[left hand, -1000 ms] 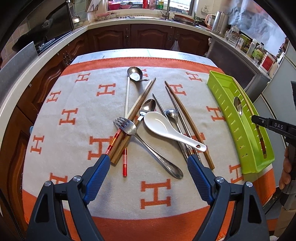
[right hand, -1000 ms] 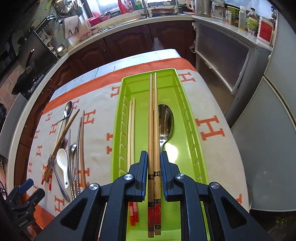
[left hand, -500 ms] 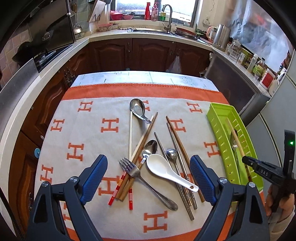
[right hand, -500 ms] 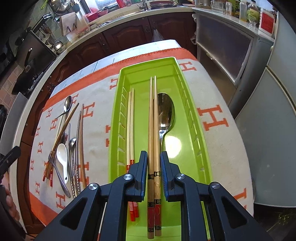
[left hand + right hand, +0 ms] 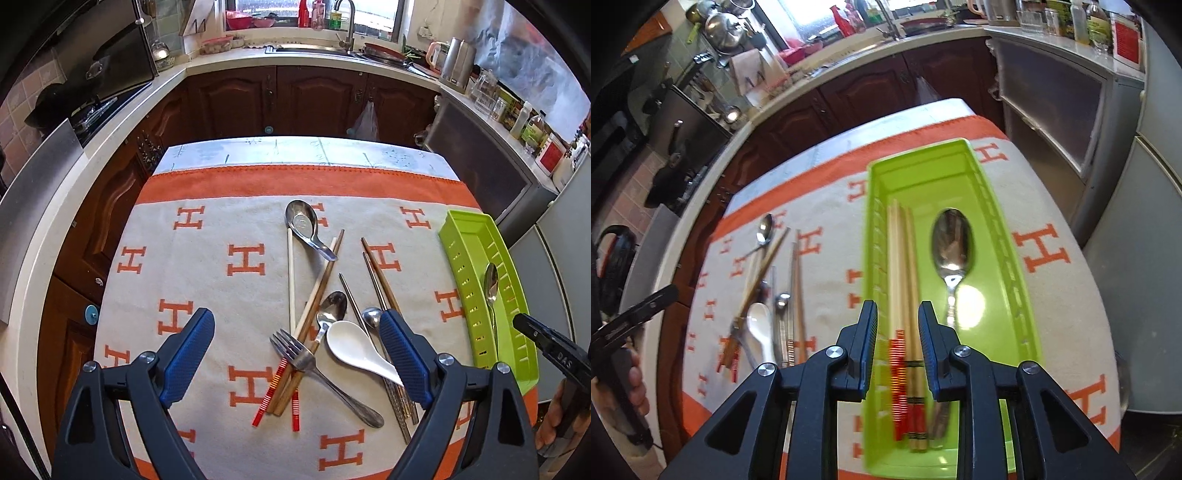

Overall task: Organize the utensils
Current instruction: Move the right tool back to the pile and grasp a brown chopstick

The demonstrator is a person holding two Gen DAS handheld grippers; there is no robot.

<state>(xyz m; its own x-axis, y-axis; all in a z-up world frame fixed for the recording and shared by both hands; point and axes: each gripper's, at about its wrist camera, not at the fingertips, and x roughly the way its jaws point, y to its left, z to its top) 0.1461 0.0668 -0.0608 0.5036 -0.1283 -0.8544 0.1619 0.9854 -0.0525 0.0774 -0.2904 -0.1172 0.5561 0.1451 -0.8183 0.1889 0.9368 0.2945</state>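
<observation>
A green tray [image 5: 1008, 258] lies on the right of the table and holds two pairs of chopsticks [image 5: 905, 280] and a metal spoon [image 5: 951, 243]. My right gripper [image 5: 897, 332] is open and empty just above the chopsticks' near ends. The tray also shows in the left wrist view [image 5: 465, 236]. A pile of utensils lies mid-table: a fork [image 5: 295, 350], a white ceramic spoon [image 5: 354, 350], metal spoons [image 5: 303, 221] and several chopsticks [image 5: 321, 273]. My left gripper [image 5: 295, 354] is wide open and empty, raised above the pile.
An orange and cream cloth with H marks [image 5: 221, 258] covers the table. Kitchen counters, dark cabinets [image 5: 306, 99] and a sink stand behind. A grey fridge [image 5: 1137, 206] stands right of the table.
My right gripper has opened and let go of the brown chopsticks, which now lie in the tray beside the other pair. My left gripper has risen and pulled back from the pile.
</observation>
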